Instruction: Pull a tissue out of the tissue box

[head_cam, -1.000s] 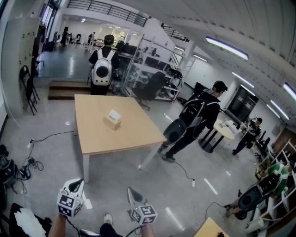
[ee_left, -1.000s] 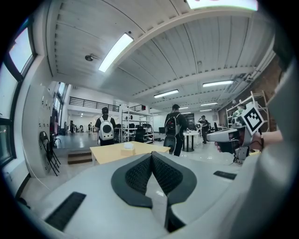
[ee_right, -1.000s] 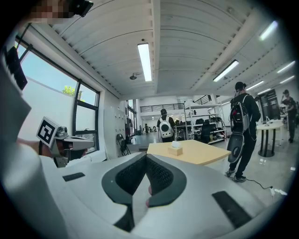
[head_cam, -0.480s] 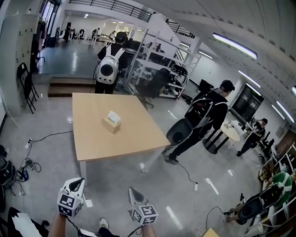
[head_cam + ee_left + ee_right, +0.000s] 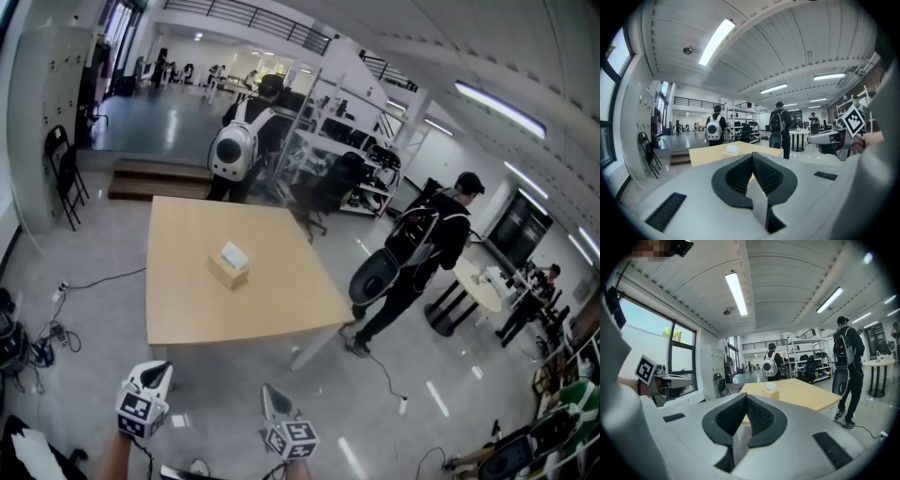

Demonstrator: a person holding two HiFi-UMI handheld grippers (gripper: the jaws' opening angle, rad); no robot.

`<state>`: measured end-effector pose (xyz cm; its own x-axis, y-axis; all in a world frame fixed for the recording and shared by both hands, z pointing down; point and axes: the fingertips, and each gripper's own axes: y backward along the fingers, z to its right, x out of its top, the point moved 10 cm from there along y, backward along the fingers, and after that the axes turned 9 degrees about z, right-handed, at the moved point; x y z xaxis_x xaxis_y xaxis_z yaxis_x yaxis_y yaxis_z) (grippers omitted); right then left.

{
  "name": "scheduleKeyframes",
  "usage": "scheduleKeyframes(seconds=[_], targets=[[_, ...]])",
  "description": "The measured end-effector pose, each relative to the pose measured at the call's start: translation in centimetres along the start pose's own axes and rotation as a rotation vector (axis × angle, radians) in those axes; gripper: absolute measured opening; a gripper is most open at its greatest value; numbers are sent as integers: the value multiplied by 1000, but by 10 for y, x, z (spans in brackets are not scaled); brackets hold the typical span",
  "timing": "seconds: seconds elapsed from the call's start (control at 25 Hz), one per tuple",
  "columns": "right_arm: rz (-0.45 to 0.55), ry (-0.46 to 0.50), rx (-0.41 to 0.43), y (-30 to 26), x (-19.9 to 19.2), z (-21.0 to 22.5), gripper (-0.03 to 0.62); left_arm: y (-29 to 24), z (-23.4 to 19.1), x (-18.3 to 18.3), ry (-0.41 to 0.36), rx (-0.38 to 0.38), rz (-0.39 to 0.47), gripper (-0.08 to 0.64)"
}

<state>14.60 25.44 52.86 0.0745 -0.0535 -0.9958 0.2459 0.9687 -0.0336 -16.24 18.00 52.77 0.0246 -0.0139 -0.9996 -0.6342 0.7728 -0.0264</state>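
Holding left claw [image 5: 157, 370] and right claw [image 5: 268, 392] pressed together, empty, low in frame, we saw the tissue box [image 5: 230, 264] on the table [image 5: 281, 305] well apart; arriving shut, they might shove it.

This is a large open robotics lab or workshop hall. A polished grey floor [image 5: 234, 375] runs far back under long ceiling strip lights [image 5: 499, 97] and a railed mezzanine [image 5: 244, 17]. Metal racks [image 5: 347, 150] loaded with equipment stand at the far side, and folding chairs [image 5: 66, 173] line the left wall. Loose cables [image 5: 47, 333] trail on the near left floor. A plain wooden table [image 5: 187, 309] stands in the middle, a round white table [image 5: 478, 286] at right.
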Motion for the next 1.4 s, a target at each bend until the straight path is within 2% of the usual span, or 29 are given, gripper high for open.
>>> scheduleKeyframes(seconds=[0.36,0.76,0.92,1.4], targets=[[6,-20,3,-31,-2,42,11,-46,-7,-1,2,22,-13,8],[9,-28,9,-62,0,61,11,-86,-18,7,-2,25,-5,8],[16,-66,11,-80,-2,73,11,-107,-29,4,4,20,-10,8],[44,-89,7,-182,14,108,11,-201,-84,17,-12,-5,9,8]])
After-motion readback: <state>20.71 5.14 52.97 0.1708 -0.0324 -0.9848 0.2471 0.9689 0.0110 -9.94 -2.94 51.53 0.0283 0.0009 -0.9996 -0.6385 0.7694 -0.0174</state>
